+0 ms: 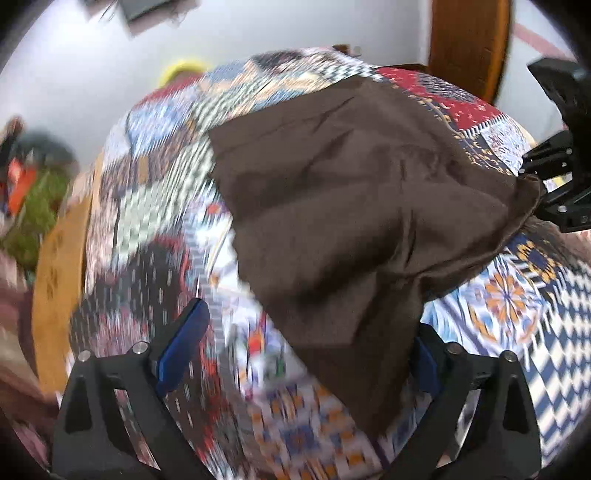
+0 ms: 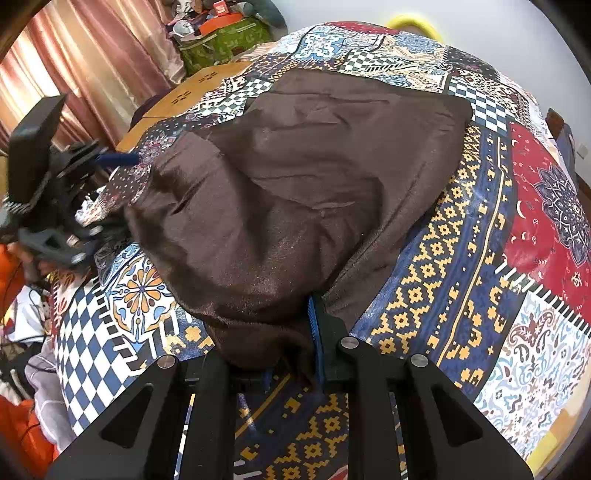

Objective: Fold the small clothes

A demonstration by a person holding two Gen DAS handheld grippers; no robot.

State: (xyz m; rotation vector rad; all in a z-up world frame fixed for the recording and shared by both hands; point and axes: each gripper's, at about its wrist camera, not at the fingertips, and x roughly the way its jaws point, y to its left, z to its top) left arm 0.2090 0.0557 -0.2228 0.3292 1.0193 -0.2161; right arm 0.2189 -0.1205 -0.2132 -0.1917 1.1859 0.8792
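A dark brown cloth (image 1: 351, 203) lies spread and rumpled on the patchwork cover (image 1: 517, 306). In the blurred left wrist view my left gripper (image 1: 310, 325) stands open and wide; the cloth's near edge hangs between its fingers, and the blue pad (image 1: 181, 343) is clear of it. My right gripper (image 1: 539, 192) pinches a bunched corner at the right edge. In the right wrist view the brown cloth (image 2: 314, 184) runs up into my right gripper (image 2: 299, 332), which is shut on that corner. My left gripper (image 2: 118, 195) hovers open at the cloth's far left end.
The patchwork cover (image 2: 461, 277) drapes a wooden table (image 2: 192, 92). A green bag with clutter (image 2: 225, 40) and pink curtains (image 2: 92, 66) stand behind it. A yellow object (image 2: 410, 22) sits at the far edge. A wooden post (image 1: 469, 40) rises at the back.
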